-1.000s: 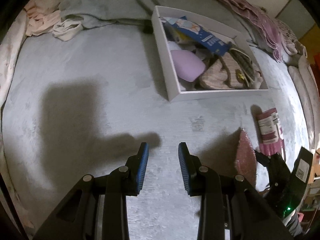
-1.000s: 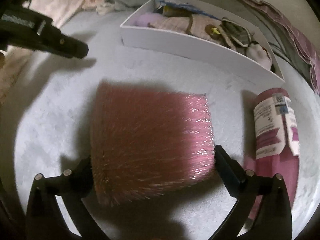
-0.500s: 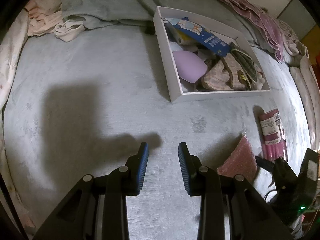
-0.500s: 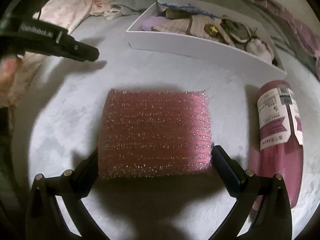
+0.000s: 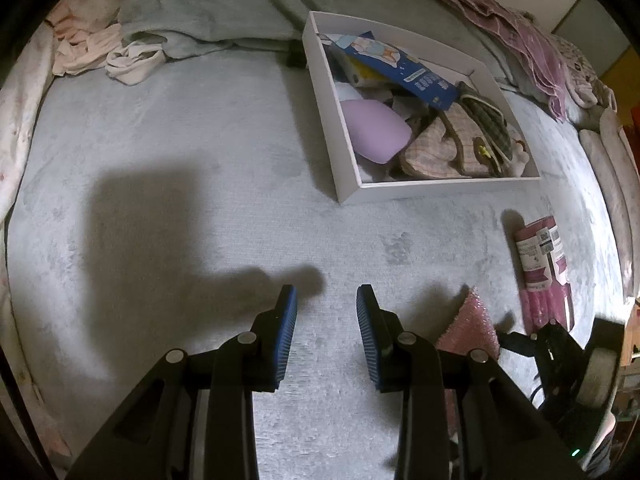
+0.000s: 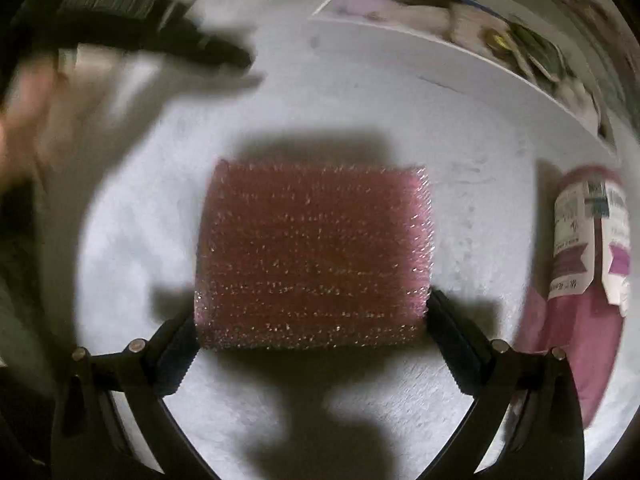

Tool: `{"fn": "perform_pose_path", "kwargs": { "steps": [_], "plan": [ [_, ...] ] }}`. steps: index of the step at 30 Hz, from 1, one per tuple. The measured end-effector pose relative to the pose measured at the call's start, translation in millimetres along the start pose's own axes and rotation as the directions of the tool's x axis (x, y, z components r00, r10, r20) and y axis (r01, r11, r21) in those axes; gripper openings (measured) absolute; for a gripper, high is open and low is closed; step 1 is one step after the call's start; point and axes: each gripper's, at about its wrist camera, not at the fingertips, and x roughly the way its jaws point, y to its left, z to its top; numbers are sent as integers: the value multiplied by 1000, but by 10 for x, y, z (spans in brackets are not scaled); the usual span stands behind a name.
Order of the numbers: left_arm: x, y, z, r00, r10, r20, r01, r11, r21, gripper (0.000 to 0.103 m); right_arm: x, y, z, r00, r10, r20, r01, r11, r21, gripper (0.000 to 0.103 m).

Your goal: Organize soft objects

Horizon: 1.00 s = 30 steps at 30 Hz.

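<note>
— Nearest item?

— My right tongs [image 6: 312, 320], clamped on the pink glittery sponge [image 6: 314, 256]. One finger presses each of its side edges, and it is held above the grey bed cover [image 6: 400, 128], throwing a shadow on it.

— And your left?

— My left tongs [image 5: 326, 328], fingers apart with nothing between the blue pads [image 5: 289, 328], hovering over the bed cover [image 5: 200, 128]. From that view the sponge [image 5: 474, 328] shows just to their right.

— Further out?

— A pink wrapped roll with a white label [image 5: 542, 258], lying on the cover to the right, near the sponge.

— Far end?

— A white box [image 5: 432, 190] holding a lilac pouch [image 5: 376, 132], plaid pieces [image 5: 436, 148] and a blue packet [image 5: 396, 68]. Crumpled pale cloths [image 5: 132, 58] lie far left.
</note>
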Motion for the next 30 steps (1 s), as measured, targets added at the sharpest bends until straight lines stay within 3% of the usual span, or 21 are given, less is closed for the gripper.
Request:
{"fn": "perform_pose_path", "kwargs": {
  "steps": [2, 5, 7, 9, 12, 16, 21, 24, 30],
  "plan": [
    [-46, -14, -11, 999, -38, 11, 38, 999, 12, 30, -13, 65, -32, 1000, -21, -4, 21, 999, -25, 103],
    [-144, -105, -44, 988, -151, 36, 149, 986, 70, 30, -62, 14, -81, 1000, 10, -27, -10, 1000, -1, 103],
    [-130, -232, -72, 976, -219, 12, 216, 967, 139, 30, -108, -11, -135, 999, 17, -35, -17, 1000, 8, 103],
    [-75, -398, -97, 971, -239, -24, 239, 949, 208, 30, -143, -7, -191, 998, 12, -54, -12, 1000, -2, 103],
    [-18, -449, -53, 975, -219, -35, 221, 953, 206, 30, -239, 4, -297, 997, 7, -77, -8, 1000, -12, 103],
    [-10, -226, -18, 990, -137, -14, 138, 984, 116, 30, -489, -109, -338, 1000, 0, -6, 0, 997, 72, 102],
    [-26, 12, -19, 996, -93, 4, 93, 995, 23, 30, -633, -210, -28, 999, -15, 48, 7, 987, 161, 102],
    [1, 28, -6, 996, -86, 3, 86, 996, 15, 30, -542, -162, 183, 1000, -20, 12, 17, 982, 187, 102],
    [49, -27, -22, 998, -64, -16, 65, 998, 28, 30, -230, 46, 391, 992, -58, -110, 72, 989, 133, 99]
  ]
}}
